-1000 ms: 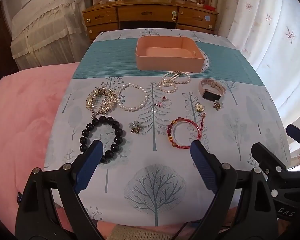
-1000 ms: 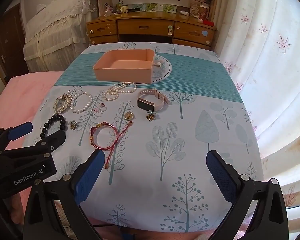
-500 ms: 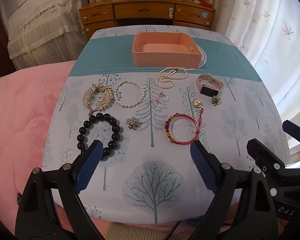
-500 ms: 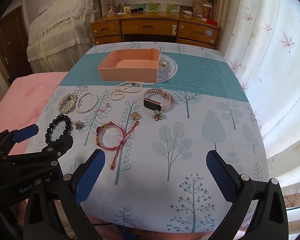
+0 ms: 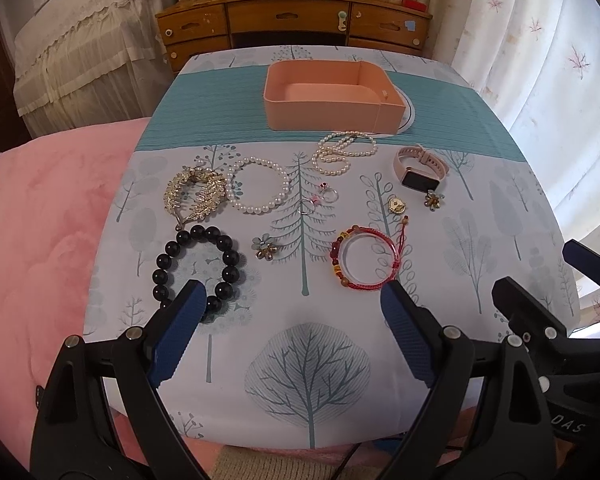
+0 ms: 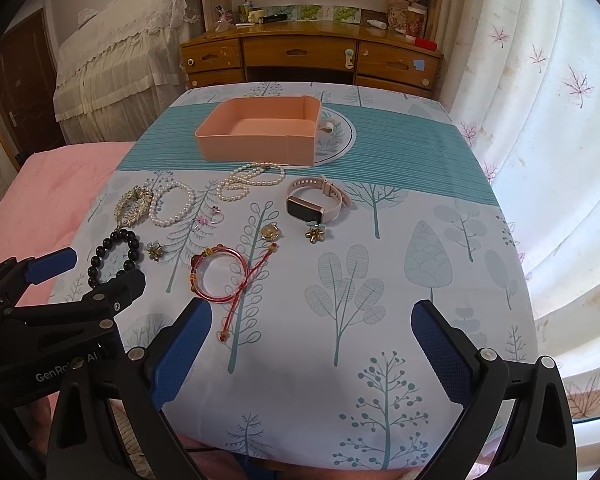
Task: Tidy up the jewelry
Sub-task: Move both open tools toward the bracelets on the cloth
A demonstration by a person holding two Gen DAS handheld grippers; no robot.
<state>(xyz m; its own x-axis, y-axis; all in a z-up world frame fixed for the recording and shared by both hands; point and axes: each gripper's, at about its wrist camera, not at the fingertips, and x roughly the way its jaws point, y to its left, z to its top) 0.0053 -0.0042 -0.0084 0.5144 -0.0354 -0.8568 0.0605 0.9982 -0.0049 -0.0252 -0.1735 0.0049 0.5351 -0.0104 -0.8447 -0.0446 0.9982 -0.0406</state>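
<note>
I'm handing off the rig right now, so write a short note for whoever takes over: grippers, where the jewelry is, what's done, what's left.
Left gripper: open, empty, low over the near table edge.
Right gripper: open, empty, beside it.
Pink box: far end of the table, looks empty.
On the cloth: black bead bracelet, gold hair comb, pearl bracelet, pearl necklace, two rings, red string bracelet, pink smartwatch, gold pendant, two flower charms.
Done: nothing boxed.
Left: every piece.
</note>
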